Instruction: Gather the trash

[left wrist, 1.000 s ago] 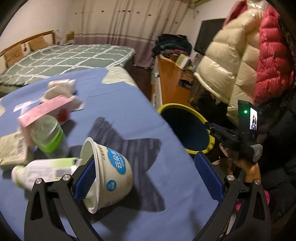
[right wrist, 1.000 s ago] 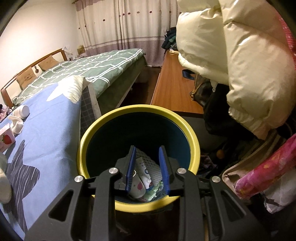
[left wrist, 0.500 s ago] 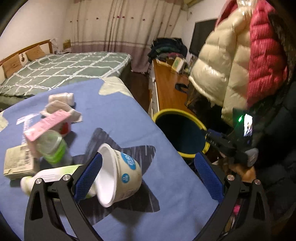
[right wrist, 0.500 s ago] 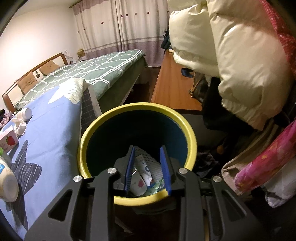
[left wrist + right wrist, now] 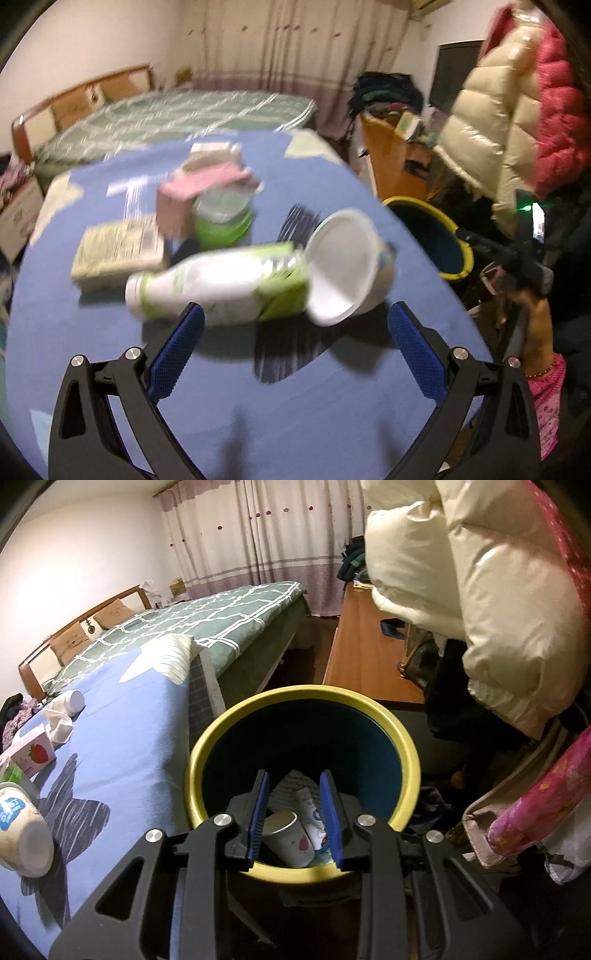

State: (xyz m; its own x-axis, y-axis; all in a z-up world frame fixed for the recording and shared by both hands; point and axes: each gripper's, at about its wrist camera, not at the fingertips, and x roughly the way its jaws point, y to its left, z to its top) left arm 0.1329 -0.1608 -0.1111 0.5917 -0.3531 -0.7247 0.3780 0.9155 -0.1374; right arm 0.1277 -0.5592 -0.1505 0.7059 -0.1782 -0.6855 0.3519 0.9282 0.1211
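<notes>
My left gripper (image 5: 295,332) is open and empty above the blue bedcover (image 5: 295,406), just short of a white and green bottle (image 5: 221,284) lying on its side and a tipped white paper tub (image 5: 343,266). Behind them are a green cup (image 5: 223,218), a pink carton (image 5: 184,195) and a beige packet (image 5: 118,247). My right gripper (image 5: 295,812) is open and empty over the yellow-rimmed bin (image 5: 406,749), which holds a paper cup (image 5: 284,838) and wrappers. The tub also shows in the right wrist view (image 5: 22,830).
The bin (image 5: 458,254) stands beside the bed's right edge, next to a wooden desk (image 5: 369,653). Puffy jackets (image 5: 480,590) hang at the right. A second bed with a green quilt (image 5: 221,624) lies behind. The left wrist view is motion-blurred.
My left gripper has pulled back and swung left, so the bottle and tub now sit ahead between its open fingers. My right gripper has widened a little and risen above the bin.
</notes>
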